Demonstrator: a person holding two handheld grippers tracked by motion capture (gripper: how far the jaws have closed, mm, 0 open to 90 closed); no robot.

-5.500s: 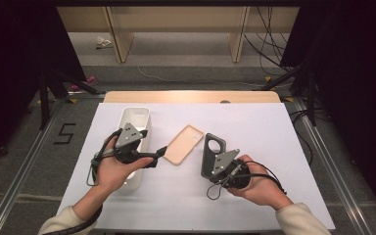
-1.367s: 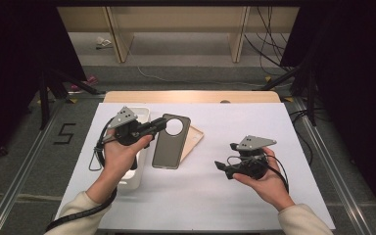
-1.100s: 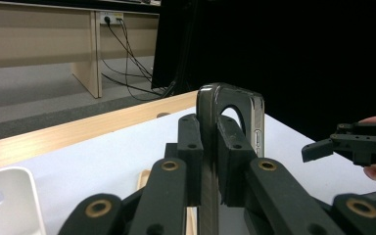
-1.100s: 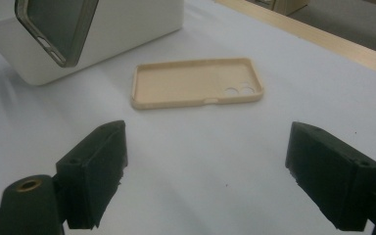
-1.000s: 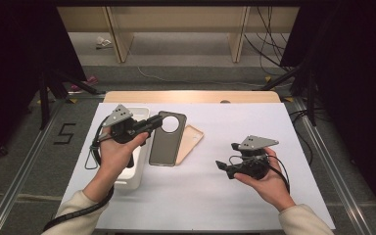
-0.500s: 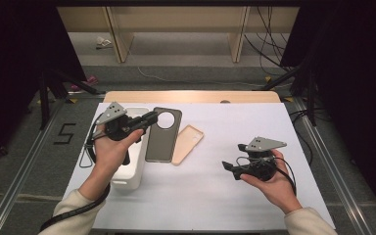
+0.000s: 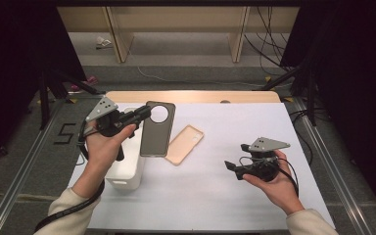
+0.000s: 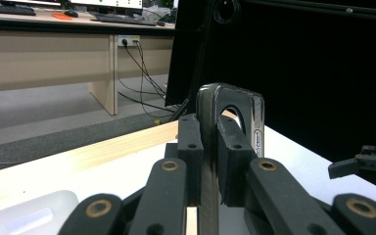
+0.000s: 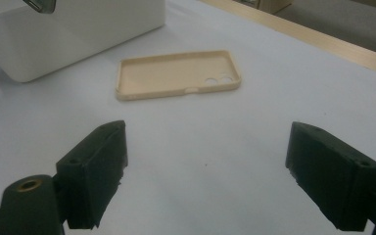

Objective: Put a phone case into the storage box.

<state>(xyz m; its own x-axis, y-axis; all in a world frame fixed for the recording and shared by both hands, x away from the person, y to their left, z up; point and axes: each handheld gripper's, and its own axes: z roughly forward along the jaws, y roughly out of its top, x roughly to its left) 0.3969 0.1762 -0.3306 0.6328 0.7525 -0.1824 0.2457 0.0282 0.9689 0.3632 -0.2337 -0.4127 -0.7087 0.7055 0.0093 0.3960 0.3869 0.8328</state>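
My left gripper [image 7: 144,113] is shut on a dark grey phone case [image 7: 157,129] with a round camera hole, holding it in the air beside the white bin [image 7: 125,171]. In the left gripper view the case [image 8: 232,110] stands edge-on, pinched between the jaws. A beige phone case [image 7: 185,144] lies hollow side up on the white table. My right gripper [image 7: 231,169] hovers open at the right, jaws pointing toward the beige case [image 9: 176,73], well short of it.
The white rectangular bin [image 9: 68,34] stands at the table's left side, under my left hand. A wooden strip [image 7: 191,96] runs along the table's far edge. Bare white tabletop [image 7: 225,196] spreads between the two hands.
My left gripper has lifted the dark case and carried it left, toward the bin. The right gripper, once near the case, has drawn back to the right and stands open.
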